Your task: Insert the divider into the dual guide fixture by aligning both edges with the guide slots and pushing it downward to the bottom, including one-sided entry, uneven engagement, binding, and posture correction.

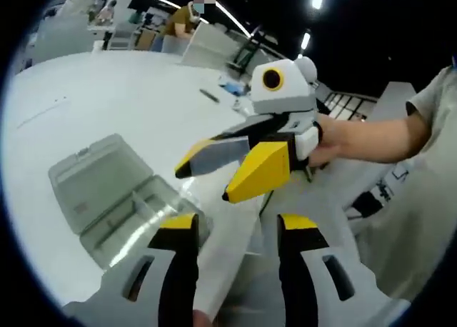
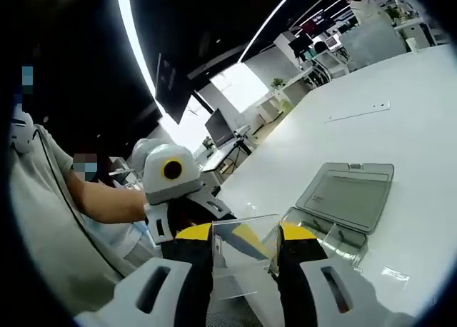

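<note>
The divider is a clear plastic sheet. It spans the gap between the fingers of my right gripper, which looks shut on its two side edges. The guide fixture is a clear box with its lid laid open, on the white table just right of that gripper. In the left gripper view the fixture lies left of my left gripper, whose jaws stand apart with a pale sheet showing between them. My right gripper hangs just beyond, held by a hand. My left gripper sits close behind the divider.
The white table stretches far behind the fixture. A person's grey-clad body stands close on the near side, past the table edge. Small items lie at the far table edge, with desks and screens beyond.
</note>
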A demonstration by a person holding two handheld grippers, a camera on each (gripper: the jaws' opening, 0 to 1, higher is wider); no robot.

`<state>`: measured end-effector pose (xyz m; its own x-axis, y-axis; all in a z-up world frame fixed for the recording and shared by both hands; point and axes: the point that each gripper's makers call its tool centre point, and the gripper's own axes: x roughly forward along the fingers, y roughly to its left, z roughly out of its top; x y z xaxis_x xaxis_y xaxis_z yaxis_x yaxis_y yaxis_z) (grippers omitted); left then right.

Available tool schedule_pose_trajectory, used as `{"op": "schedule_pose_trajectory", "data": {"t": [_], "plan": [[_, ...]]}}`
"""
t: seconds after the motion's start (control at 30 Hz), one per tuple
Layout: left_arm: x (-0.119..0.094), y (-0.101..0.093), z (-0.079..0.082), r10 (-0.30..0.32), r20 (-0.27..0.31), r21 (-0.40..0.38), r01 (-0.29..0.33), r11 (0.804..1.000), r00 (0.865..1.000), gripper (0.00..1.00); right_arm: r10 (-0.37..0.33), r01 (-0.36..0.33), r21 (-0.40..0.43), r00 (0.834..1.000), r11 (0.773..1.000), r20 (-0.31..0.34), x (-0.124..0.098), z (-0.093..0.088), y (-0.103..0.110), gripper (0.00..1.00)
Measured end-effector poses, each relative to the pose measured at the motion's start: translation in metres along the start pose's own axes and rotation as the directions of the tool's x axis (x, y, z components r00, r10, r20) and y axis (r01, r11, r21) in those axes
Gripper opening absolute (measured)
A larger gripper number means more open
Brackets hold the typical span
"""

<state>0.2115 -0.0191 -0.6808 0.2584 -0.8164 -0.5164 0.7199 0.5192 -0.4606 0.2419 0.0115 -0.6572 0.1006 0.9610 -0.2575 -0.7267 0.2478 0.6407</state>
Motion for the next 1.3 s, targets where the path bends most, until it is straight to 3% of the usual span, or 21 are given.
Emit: {"op": "schedule_pose_trajectory", "data": {"t": [0.3,0.67,0.77,1.0,1.3], "plan": [[0.001,0.016,-0.003,0.151,-0.022,-0.031,-0.151,0.988,0.988,0.36,-0.104,0.106,0.047,0.994,0.993,-0.028,0.004,-0.006,-0.018,0.3],[0.001,0.025,-0.003,0.308,-0.023,-0.056,-0.309,0.95,0.951,0.28,-0.217,0.222,0.122,0.974,0.967,-0.058,0.009,-0.012,-0.032,0.3],[0.005,0.023,-0.005,0.325,-0.034,-0.055,-0.327,0.943,0.945,0.27,-0.239,0.246,0.142,0.969,0.959,-0.068,0.01,-0.013,-0.034,0.3],[0.004,0.032,-0.007,0.421,-0.045,-0.07,-0.423,0.903,0.906,0.21,-0.29,0.301,0.168,0.953,0.939,-0.087,0.012,-0.019,-0.038,0.3],[0.006,0.036,-0.014,0.447,-0.066,-0.098,-0.452,0.887,0.892,0.16,-0.325,0.338,0.206,0.941,0.918,-0.097,0.013,-0.021,-0.04,0.3]]}}
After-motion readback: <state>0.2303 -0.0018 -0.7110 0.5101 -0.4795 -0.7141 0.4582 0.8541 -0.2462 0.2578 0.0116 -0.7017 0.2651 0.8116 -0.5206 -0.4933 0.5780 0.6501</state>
